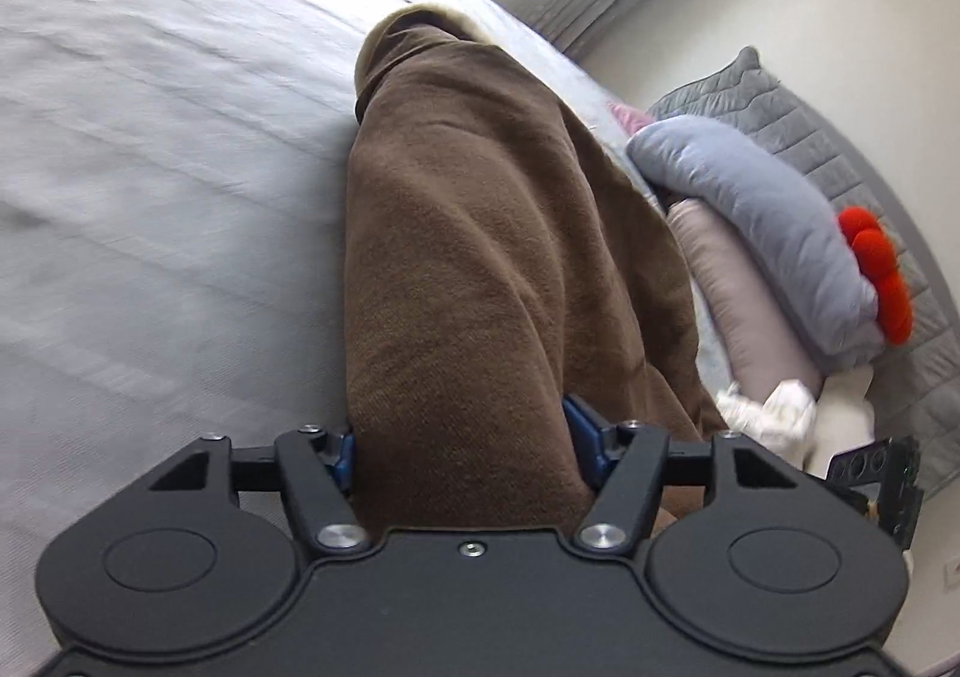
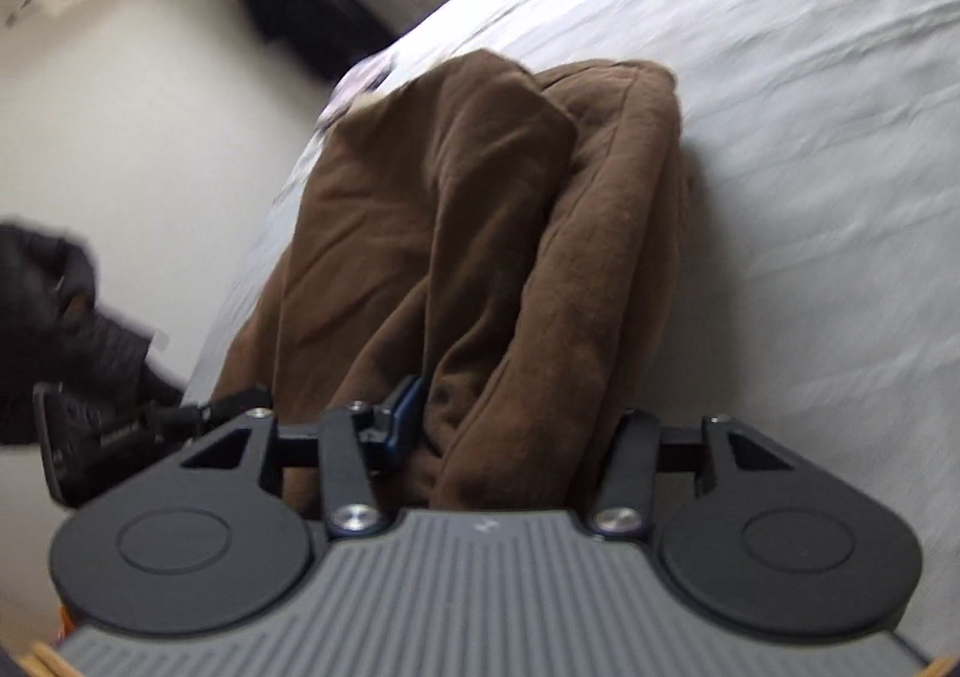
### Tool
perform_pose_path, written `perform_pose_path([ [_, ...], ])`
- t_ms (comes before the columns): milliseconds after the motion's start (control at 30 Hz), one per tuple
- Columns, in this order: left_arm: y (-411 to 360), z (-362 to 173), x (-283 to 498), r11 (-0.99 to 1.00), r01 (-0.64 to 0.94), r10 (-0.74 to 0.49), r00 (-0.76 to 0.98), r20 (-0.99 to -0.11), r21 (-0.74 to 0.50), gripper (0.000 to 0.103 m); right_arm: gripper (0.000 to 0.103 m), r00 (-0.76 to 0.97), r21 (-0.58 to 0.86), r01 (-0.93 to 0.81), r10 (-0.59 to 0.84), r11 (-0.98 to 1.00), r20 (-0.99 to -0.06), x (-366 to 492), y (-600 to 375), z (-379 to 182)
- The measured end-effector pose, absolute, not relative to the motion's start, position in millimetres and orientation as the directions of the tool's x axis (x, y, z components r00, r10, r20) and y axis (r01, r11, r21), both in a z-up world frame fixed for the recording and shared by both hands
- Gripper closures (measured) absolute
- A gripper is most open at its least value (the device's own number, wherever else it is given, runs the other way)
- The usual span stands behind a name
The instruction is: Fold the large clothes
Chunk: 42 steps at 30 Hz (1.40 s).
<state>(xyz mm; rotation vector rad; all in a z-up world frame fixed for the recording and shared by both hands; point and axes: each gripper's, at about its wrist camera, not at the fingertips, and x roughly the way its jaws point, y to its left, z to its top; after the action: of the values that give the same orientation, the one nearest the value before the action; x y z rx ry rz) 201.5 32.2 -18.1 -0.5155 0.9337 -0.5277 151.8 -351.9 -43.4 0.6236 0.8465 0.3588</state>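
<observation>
A large brown fleece garment [image 1: 480, 257] hangs in folds over the grey bed [image 1: 150, 167], with a pale lining showing at its far end. My left gripper [image 1: 462, 449] is shut on a thick bunch of the brown garment; its blue pads press the cloth from both sides. In the right wrist view the same brown garment [image 2: 480, 233] drapes in deep folds over the bed [image 2: 810, 137]. My right gripper [image 2: 516, 431] is shut on another bunch of it; only the left blue pad shows, the right one is buried in cloth.
Pillows lie at the right in the left wrist view: a grey one [image 1: 762, 215] with red pompoms [image 1: 879, 269], a pink one [image 1: 738, 293] and a quilted grey cover [image 1: 840, 149]. In the right wrist view a dark jacket [image 2: 66, 305] sits at the left beside the bed, near a white wall.
</observation>
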Motion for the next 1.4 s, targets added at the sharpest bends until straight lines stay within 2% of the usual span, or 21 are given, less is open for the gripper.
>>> perform_pose_path([
  [133, 78, -25, 156, 0.767, 0.176, -0.613, 0.485, -0.624, -0.617, 0.041, 0.055, 0.57, 0.645, -0.115, 0.582, 0.755, -0.58, 118, -304, -47],
  [233, 93, -43, 137, 0.764, 0.17, -0.617, 0.474, -0.628, -0.622, 0.038, 0.055, 0.564, 0.627, -0.12, 0.573, 0.77, -0.595, 102, -284, -49],
  [367, 93, -49, 135, 0.783, 0.166, -0.586, 0.519, -0.622, -0.6, 0.026, 0.042, 0.575, 0.601, -0.068, 0.524, 0.796, -0.629, 106, -285, -50],
  [500, 75, -29, 133, 0.846, 0.266, -0.522, 0.589, -0.617, -0.462, 0.018, 0.033, 0.635, 0.479, -0.059, 0.403, 0.876, -0.659, 83, -286, -25],
  [567, 71, -19, 130, 0.882, 0.31, -0.469, 0.648, -0.6, -0.355, 0.018, 0.032, 0.69, 0.44, -0.053, 0.352, 0.896, -0.632, 72, -293, -12],
  [633, 66, -10, 129, 0.903, 0.326, -0.43, 0.692, -0.579, -0.28, 0.018, 0.032, 0.73, 0.459, -0.07, 0.359, 0.885, -0.581, 68, -304, 2],
  [833, 62, -6, 142, 0.92, 0.301, -0.391, 0.746, -0.539, -0.251, 0.018, 0.033, 0.724, 0.576, -0.143, 0.482, 0.805, -0.494, 103, -292, 11],
  [933, 56, -6, 148, 0.928, 0.295, -0.373, 0.754, -0.541, -0.228, 0.018, 0.04, 0.685, 0.592, -0.11, 0.492, 0.799, -0.537, 141, -274, -9],
  [1000, 52, -6, 149, 0.934, 0.296, -0.356, 0.768, -0.532, -0.198, 0.018, 0.066, 0.668, 0.59, -0.072, 0.478, 0.804, -0.57, 163, -265, -21],
  [1033, 51, -5, 150, 0.936, 0.299, -0.353, 0.776, -0.523, -0.188, 0.018, 0.071, 0.666, 0.584, -0.045, 0.46, 0.811, -0.587, 170, -261, -23],
  [1067, 51, -4, 151, 0.937, 0.298, -0.349, 0.785, -0.513, -0.182, 0.018, 0.083, 0.667, 0.591, -0.039, 0.462, 0.805, -0.584, 174, -260, -21],
  [1100, 49, -3, 153, 0.939, 0.295, -0.344, 0.794, -0.501, -0.176, 0.018, 0.09, 0.682, 0.604, -0.05, 0.468, 0.796, -0.561, 176, -260, -14],
  [1233, 47, 5, 161, 0.931, 0.321, -0.365, 0.829, -0.423, -0.174, 0.018, 0.094, 0.767, 0.652, -0.149, 0.503, 0.743, -0.399, 160, -277, 29],
  [1333, 37, 0, 168, 0.896, 0.402, -0.444, 0.794, -0.415, -0.19, 0.019, 0.098, 0.804, 0.589, -0.093, 0.409, 0.803, -0.43, 155, -296, 31],
  [1367, 30, -6, 171, 0.883, 0.426, -0.468, 0.773, -0.429, -0.196, 0.019, 0.103, 0.82, 0.554, -0.041, 0.345, 0.831, -0.457, 156, -305, 24],
  [1400, 23, -15, 174, 0.87, 0.449, -0.489, 0.743, -0.457, -0.201, 0.019, 0.103, 0.832, 0.48, 0.042, 0.236, 0.876, -0.503, 154, -315, 17],
])
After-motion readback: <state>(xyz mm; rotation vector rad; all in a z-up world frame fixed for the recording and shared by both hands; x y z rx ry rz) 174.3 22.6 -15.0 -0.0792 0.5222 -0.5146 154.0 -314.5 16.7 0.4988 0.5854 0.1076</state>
